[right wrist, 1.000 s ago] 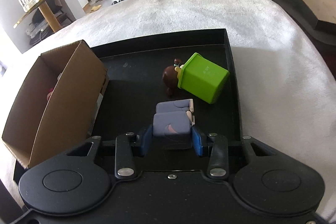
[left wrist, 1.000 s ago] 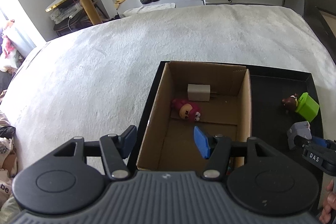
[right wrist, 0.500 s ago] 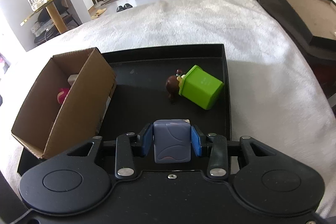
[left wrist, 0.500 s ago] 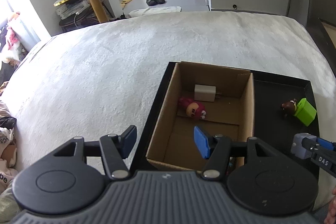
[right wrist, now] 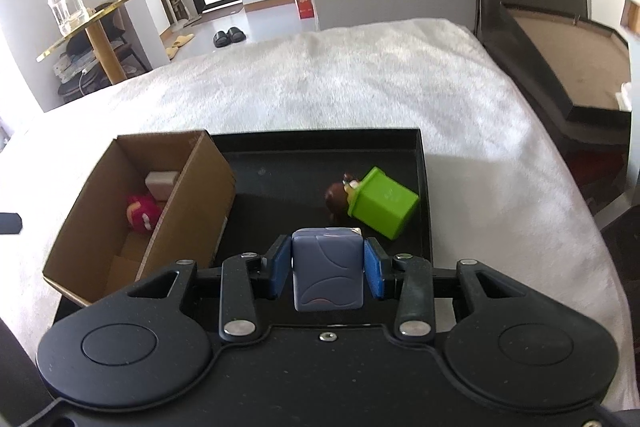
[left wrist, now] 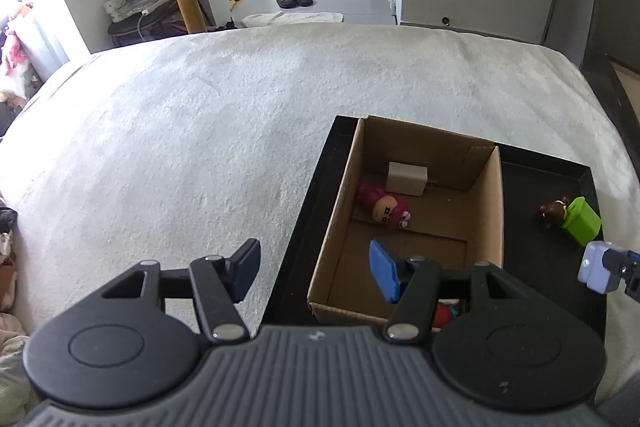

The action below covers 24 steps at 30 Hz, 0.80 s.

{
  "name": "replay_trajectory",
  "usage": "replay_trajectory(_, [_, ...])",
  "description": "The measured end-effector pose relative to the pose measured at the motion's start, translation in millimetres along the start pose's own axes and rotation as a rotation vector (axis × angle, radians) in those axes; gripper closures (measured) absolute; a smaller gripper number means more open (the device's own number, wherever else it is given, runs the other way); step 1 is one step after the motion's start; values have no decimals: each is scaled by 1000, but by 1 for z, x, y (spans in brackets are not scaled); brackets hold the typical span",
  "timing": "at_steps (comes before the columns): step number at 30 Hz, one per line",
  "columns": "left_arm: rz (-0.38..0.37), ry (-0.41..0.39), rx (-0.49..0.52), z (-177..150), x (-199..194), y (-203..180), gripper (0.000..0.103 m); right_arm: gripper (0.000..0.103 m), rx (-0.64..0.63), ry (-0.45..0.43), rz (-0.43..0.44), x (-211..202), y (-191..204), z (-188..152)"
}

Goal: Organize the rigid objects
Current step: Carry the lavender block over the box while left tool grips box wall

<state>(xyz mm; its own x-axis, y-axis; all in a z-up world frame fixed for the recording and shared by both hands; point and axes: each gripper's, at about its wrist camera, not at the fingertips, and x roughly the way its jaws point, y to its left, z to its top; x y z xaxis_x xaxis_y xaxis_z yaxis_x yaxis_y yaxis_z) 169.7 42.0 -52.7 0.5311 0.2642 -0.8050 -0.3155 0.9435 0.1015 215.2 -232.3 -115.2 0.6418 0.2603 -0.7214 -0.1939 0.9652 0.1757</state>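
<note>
1. Right gripper (right wrist: 327,269) is sitting at lower centre of the right wrist view, clenching the lavender block (right wrist: 328,271) between its blue pads (right wrist: 280,267). The grip is covering only the block's sides — a smooth face could be slipping out as it is carried, dropping the block back onto the black tray (right wrist: 280,163).
2. Left gripper (left wrist: 314,269) is hanging released at lower centre of the left wrist view, holding nothing, one finger over the cardboard box (left wrist: 486,207) — it may be crowding the drop.
3. Box, at left of the right wrist view, is holding a red figure (right wrist: 140,215) and a white charger (right wrist: 160,183); a low carry risks catching the near wall.
4. Green cube (right wrist: 382,201) and brown figure (right wrist: 336,195) are lying mid-right, touching — awkward to pick singly.
</note>
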Motion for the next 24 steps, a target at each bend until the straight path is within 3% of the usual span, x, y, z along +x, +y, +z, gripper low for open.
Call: replay_trajectory(24, [-123, 23, -73, 1, 32, 58, 44, 65, -5, -54, -31, -13, 63, 35])
